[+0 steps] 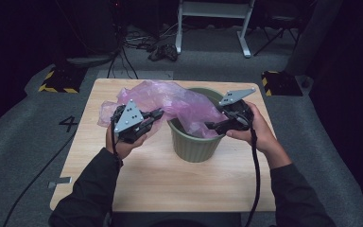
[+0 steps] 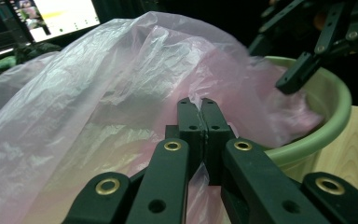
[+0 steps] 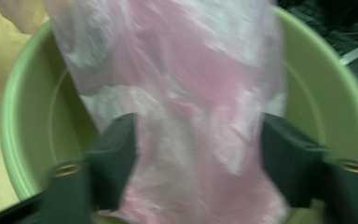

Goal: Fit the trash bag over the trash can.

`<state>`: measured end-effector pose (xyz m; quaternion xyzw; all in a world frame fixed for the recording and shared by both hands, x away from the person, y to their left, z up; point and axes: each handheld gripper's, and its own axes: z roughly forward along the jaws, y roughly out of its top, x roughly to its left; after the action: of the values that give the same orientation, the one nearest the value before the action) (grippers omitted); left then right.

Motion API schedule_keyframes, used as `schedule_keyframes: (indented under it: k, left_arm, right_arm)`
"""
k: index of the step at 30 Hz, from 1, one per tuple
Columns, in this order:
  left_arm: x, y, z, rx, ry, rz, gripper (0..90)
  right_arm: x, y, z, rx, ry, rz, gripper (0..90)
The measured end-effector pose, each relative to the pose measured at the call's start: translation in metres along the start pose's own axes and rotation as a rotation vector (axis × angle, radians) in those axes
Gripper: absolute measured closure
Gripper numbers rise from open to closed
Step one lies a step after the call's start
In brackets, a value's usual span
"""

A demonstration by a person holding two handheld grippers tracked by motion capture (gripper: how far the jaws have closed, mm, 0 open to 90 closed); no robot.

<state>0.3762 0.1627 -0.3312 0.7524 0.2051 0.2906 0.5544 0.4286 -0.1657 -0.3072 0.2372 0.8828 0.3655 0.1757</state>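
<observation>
1. From the high view I see one pink plastic bag (image 1: pixel 170 101) draped from the wooden table (image 1: pixel 160 175) over the rim of one green ribbed pot (image 1: pixel 196 144), which stands near the middle of the table.
2. My left gripper (image 1: pixel 157 113) sits just left of the pot, and my right gripper (image 1: pixel 211 126) reaches over the pot's right rim.
3. The high view alone gives me the layout: the table on grey carpet, a "4" marked on the floor (image 1: pixel 68 124), and two yellow-and-black striped blocks (image 1: pixel 56 81) beyond the far corners.
4. The left gripper view adds what the high view cannot: its jaws are pressed together with a fold of the bag (image 2: pixel 121 93) pinched between the tips of the left gripper (image 2: pixel 197 103). It also shows the pot's rim (image 2: pixel 326 126) and the right gripper (image 2: pixel 298 74) hanging over it, plus a lit monitor (image 2: pixel 65 16) behind.
5. The right gripper view looks down into the pot (image 3: pixel 32 93). The right gripper (image 3: pixel 198 154) has its jaws standing apart with the bag (image 3: pixel 191 116) hanging between them; the picture is blurred, so I cannot tell whether the pads touch the film.
6. Count: one bag, one pot, two grippers, one table.
</observation>
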Motion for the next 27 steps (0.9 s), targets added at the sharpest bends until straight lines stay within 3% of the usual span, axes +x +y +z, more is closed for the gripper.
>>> schedule_keyframes:
  k: [6, 9, 13, 17, 20, 27]
  left_arm:
    - [0.001, 0.003, -0.004, -0.024, 0.002, 0.001, 89.3]
    - [-0.003, 0.009, -0.003, -0.034, -0.011, 0.014, 89.3]
    - [-0.010, 0.015, 0.003, -0.032, -0.036, 0.043, 89.3]
    - [-0.018, 0.016, 0.011, -0.021, -0.061, 0.054, 89.3]
    - [-0.021, 0.016, 0.016, -0.010, -0.072, 0.065, 89.3]
    - [-0.028, 0.014, 0.024, 0.021, -0.101, 0.077, 89.3]
  right_arm:
    - [-0.001, -0.002, 0.000, 0.004, 0.029, -0.020, 73.7]
    - [0.002, 0.003, 0.004, 0.019, 0.030, -0.043, 75.6]
    - [0.006, 0.010, 0.011, 0.030, 0.038, -0.050, 67.5]
    - [0.007, 0.008, 0.013, 0.026, 0.042, -0.034, 45.3]
    - [0.005, 0.003, 0.006, -0.010, 0.050, -0.019, 32.3]
    - [0.006, -0.008, -0.023, -0.150, 0.070, -0.047, 28.2]
